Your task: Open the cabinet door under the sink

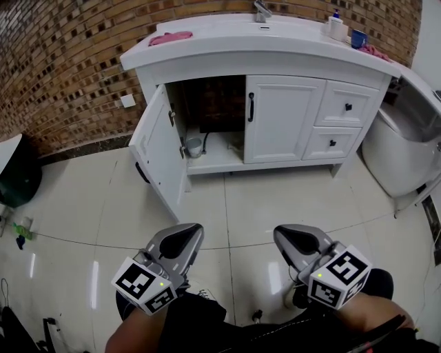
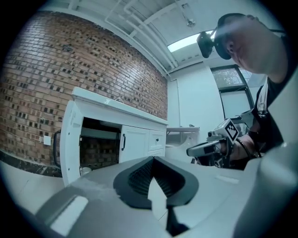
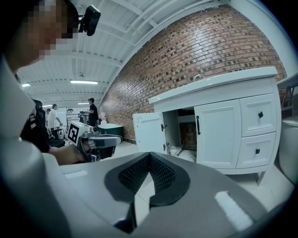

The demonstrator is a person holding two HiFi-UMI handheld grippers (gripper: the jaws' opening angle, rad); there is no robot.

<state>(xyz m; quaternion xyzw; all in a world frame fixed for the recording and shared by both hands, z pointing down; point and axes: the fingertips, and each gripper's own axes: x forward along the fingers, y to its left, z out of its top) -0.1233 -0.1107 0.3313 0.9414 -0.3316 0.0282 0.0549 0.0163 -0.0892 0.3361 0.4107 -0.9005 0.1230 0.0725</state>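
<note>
Behind everything, a brick wall (image 1: 69, 55) fills the back of the room, and a pale glossy tiled floor (image 1: 275, 207) spreads from it to the person. Against the wall stands the white sink cabinet (image 1: 275, 65) with its white countertop (image 1: 241, 45). Just beside it on the right is a white tub-like object (image 1: 406, 138); I cannot tell what it is exactly.

The left cabinet door (image 1: 157, 148) under the sink is wide open and swung out to the left, so the dark inside with its shelf is visible. The right door (image 1: 286, 120) is closed and has a black vertical handle (image 1: 251, 107). To the right of it there are two drawers, upper (image 1: 346, 105) and lower (image 1: 332, 143), each with a small black knob.

Both tools are low in the head view, well apart from the cabinet, above the floor. The left gripper (image 1: 186, 234) is clenched: in the left gripper view (image 2: 153, 176) its ribbed pads meet and nothing is between them. The right gripper (image 1: 293, 238) is clenched too, pads together on nothing in the right gripper view (image 3: 149, 179).

On the countertop lie a pink cloth (image 1: 171, 37) at the left, a faucet (image 1: 262, 10) at the back, and a small bottle (image 1: 335, 26) beside a blue cup (image 1: 357, 38) at the right. Inside the open cabinet a small grey cup (image 1: 194, 147) stands on the shelf.
</note>
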